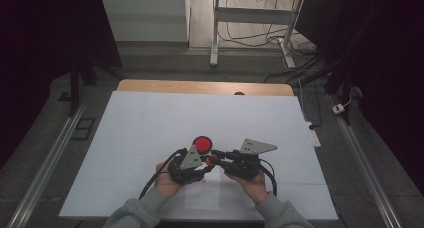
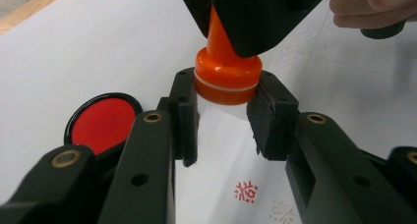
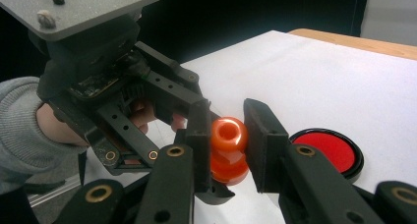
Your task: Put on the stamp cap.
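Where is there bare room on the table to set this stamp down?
The white sheet lies bare left of and beyond the red ink pad, and right of the right gripper. It is crowded where both grippers hold the orange stamp.

We see a white sheet (image 1: 150, 128) covering the wooden table (image 1: 200, 86). Beyond its far edge stand a white desk frame (image 1: 215, 33) and tangled cables (image 1: 260, 38). A power strip (image 1: 314, 135) lies on the floor to the right, and a metal rail (image 1: 45, 163) to the left.

High view above my near side, facing forward-down, distant. My two gripper views sit close behind jaws; all share orange stamp (image 2: 226, 71), red ink pad (image 1: 202, 144).
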A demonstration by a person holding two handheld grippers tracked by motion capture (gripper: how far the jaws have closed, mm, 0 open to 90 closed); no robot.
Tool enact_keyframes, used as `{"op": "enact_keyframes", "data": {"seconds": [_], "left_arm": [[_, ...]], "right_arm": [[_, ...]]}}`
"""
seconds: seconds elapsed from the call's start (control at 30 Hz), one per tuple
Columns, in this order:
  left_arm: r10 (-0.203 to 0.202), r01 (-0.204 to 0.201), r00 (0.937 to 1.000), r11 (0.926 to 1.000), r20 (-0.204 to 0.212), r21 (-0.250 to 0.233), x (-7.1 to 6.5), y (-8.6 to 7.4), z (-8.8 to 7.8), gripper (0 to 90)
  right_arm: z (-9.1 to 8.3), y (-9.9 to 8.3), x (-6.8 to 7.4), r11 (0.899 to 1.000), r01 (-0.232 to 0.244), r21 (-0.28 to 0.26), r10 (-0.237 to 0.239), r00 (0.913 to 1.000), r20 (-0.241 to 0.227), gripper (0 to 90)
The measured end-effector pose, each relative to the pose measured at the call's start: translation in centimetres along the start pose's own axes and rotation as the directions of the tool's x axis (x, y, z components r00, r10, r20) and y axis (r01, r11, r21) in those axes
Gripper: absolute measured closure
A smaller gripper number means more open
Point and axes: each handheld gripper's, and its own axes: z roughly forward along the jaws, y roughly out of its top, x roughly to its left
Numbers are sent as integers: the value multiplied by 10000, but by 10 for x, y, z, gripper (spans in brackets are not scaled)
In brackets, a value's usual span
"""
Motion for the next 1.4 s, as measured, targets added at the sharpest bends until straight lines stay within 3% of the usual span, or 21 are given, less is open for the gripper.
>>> {"op": "enact_keyframes", "data": {"seconds": [0.37, 1.0, 1.4], "left_arm": [[-6, 6, 10000, 10000, -8, -8, 1, -1, 2, 648], [-111, 111, 9998, 9999, -133, 15, 2, -2, 4, 611], [-200, 200, 9997, 9998, -168, -1, 4, -2, 5, 455]], "right_arm": [[2, 2, 3, 9993, 270, 246, -276, 9993, 246, 727], [1, 1, 1, 9996, 159, 222, -167, 9993, 334, 725], [1, 2, 1, 9996, 203, 190, -208, 9994, 276, 725]]}}
